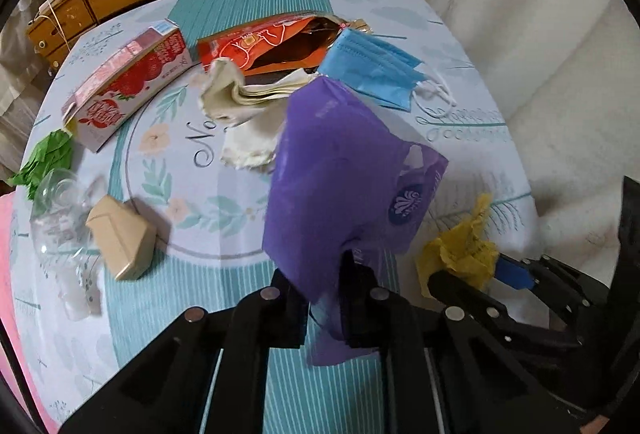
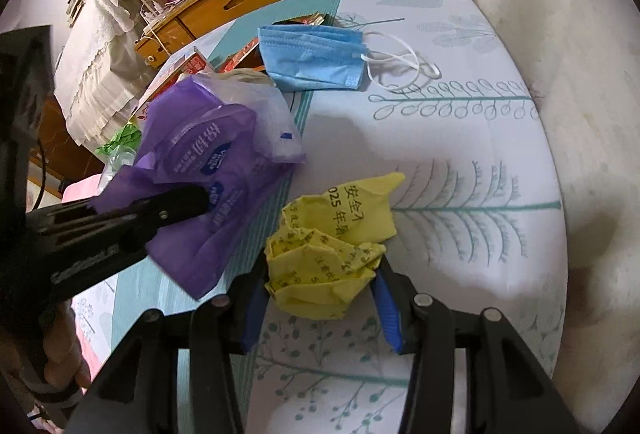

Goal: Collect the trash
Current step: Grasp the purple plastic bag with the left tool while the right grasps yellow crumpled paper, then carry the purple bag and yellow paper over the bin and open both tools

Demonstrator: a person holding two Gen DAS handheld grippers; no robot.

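Pickup is under way on both sides; left gripper [image 1: 325, 298] is clenched on the purple plastic wrapper [image 1: 340, 170] at frame centre; right gripper [image 2: 320, 298] grasps the crumpled yellow paper [image 2: 332, 250], low centre. Next, I judge, both go to a bin, none visible; mask [image 1: 370, 68], carton [image 1: 128, 82] remain on the table [image 1: 192, 194].

purple wrapper [image 1: 340, 170]: crumpled plastic, lifted off the tabletop [image 1: 192, 194]; yellow paper [image 2: 332, 254]: crumpled, printed, lying beside it
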